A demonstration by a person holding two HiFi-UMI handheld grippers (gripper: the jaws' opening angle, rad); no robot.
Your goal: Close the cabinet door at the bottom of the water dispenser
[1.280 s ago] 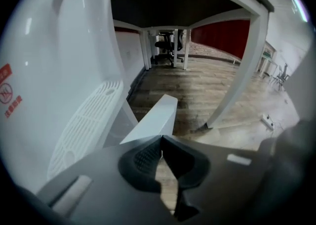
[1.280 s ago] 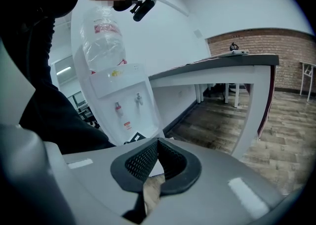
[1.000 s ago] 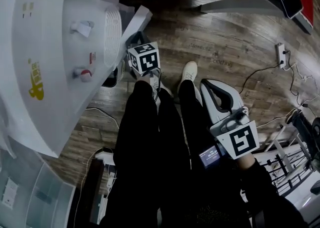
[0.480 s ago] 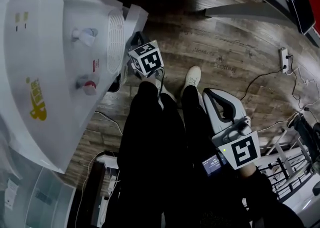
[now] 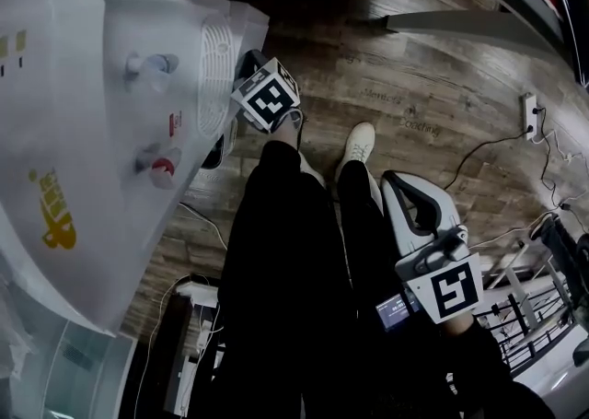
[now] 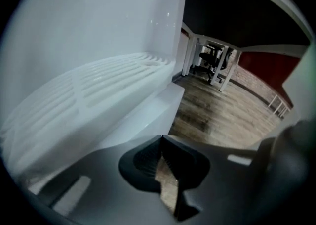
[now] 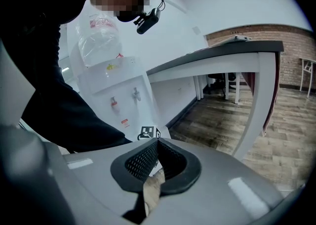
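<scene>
Beside the water dispenser (image 5: 92,132) the left claw (image 6: 161,139) is closed, the right claw (image 7: 157,141) too; only its view shows the bottle (image 7: 98,38).

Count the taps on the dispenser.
2. A pale tap sits on the dispenser front, upper in the head view; a red tap sits below it. None seems hidden.

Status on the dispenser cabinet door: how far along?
Done: nothing certain; a white panel edge jutting from the water dispenser suggests the door is ajar. In hand: left gripper, jaws shut, low beside the dispenser front, placed to push. Right gripper idle, shut. Left: getting the door flush.
</scene>
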